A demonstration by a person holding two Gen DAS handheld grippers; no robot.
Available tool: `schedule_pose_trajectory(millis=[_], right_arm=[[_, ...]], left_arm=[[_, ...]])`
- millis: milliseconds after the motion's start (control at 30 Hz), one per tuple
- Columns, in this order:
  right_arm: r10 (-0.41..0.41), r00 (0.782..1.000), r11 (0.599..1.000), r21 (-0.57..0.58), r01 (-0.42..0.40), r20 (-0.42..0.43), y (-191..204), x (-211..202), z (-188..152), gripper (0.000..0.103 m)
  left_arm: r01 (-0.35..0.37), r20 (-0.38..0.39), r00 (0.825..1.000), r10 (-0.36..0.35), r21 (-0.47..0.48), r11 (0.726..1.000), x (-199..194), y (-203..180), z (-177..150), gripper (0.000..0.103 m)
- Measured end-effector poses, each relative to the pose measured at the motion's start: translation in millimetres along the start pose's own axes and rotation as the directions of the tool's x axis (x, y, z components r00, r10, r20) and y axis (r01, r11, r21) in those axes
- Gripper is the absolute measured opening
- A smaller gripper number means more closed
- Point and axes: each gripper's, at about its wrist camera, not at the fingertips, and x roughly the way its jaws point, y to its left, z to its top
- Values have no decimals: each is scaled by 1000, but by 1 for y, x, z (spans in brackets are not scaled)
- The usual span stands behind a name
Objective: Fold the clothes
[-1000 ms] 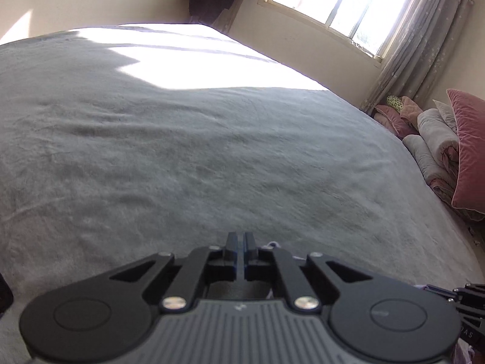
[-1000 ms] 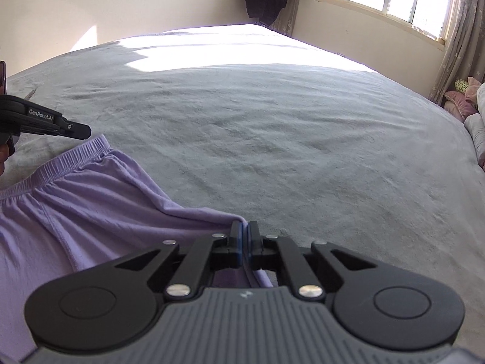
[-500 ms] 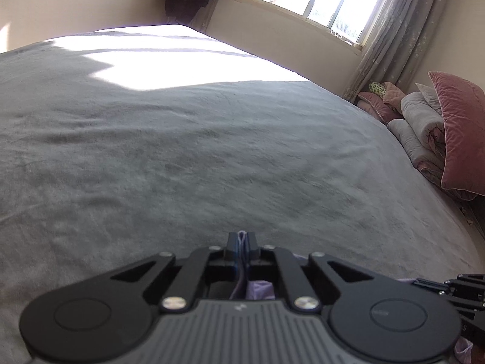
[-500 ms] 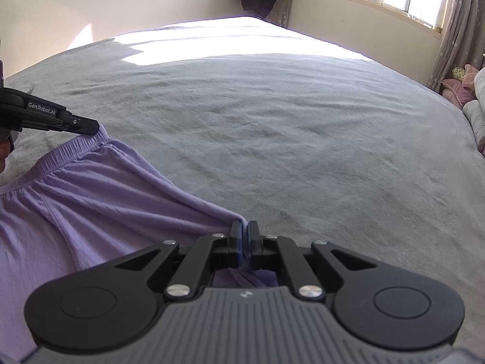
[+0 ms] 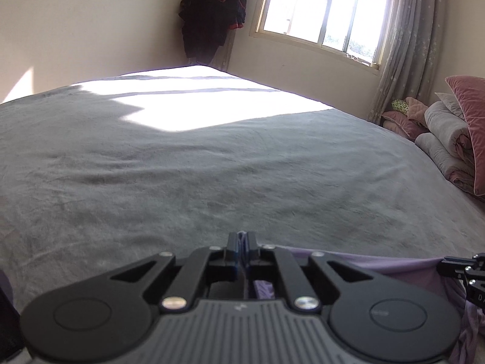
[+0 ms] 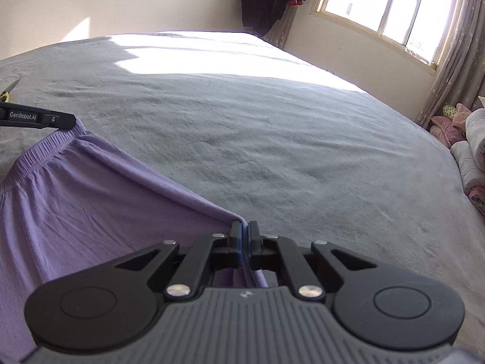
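Sharp daylight from the window (image 5: 327,9), blown-out glare patch on the bed (image 5: 212,163), dim foreground, curved fisheye edges.

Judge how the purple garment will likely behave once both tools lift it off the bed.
The purple garment is probably floppy: it creases and sags between the left tool and right tool. It looks thin, so likely light. Its gathered waistband may stretch rather than hold shape.

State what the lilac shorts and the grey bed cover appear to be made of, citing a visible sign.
Lilac shorts: thin matte knit, probably cotton jersey; it drapes in soft creases and has a gathered elastic waistband. Grey bed cover: plush fleece or velour, judging by its brushed, mottled nap.
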Motion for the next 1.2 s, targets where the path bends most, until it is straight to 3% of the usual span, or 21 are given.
schedule_pose_trajectory(millis=[233, 300, 367, 400, 433, 467, 533, 900, 1200], right_arm=[[1, 998, 1000, 30, 1, -58, 3, 14, -7, 6], [19, 998, 998, 64, -15, -65, -2, 4, -4, 12], [38, 997, 995, 99, -31, -72, -7, -6, -2, 16], [38, 996, 994, 110, -30, -75, -11, -13, -2, 18], [36, 997, 992, 120, -27, -72, -16, -20, -3, 23], [35, 997, 991, 132, -26, -68, -20, -27, -5, 36], [35, 998, 987, 156, -25, -58, -30, -41, -9, 42], [1, 997, 975, 220, 15, -75, -79, -121, -61, 42], [-32, 994, 962, 266, 60, -107, -119, -181, -115, 42]], left_arm=[[-39, -34, 999, 38, -12, 999, 6, 6, -3, 11], [-59, -40, 998, 58, -14, 998, 1, 5, 1, 18], [-67, -42, 997, 65, -30, 997, -7, 6, 5, 33], [-63, -44, 997, 61, -41, 997, -11, 6, 7, 34], [-56, -47, 997, 54, -52, 997, -15, 6, 9, 36], [-50, -50, 998, 47, -63, 997, -19, 6, 11, 37], [-39, -58, 998, 35, -72, 997, -27, 2, 14, 40], [47, -82, 995, -50, -31, 998, -83, -41, 26, 45], [172, -152, 976, -159, 77, 982, -129, -102, -3, 51]])
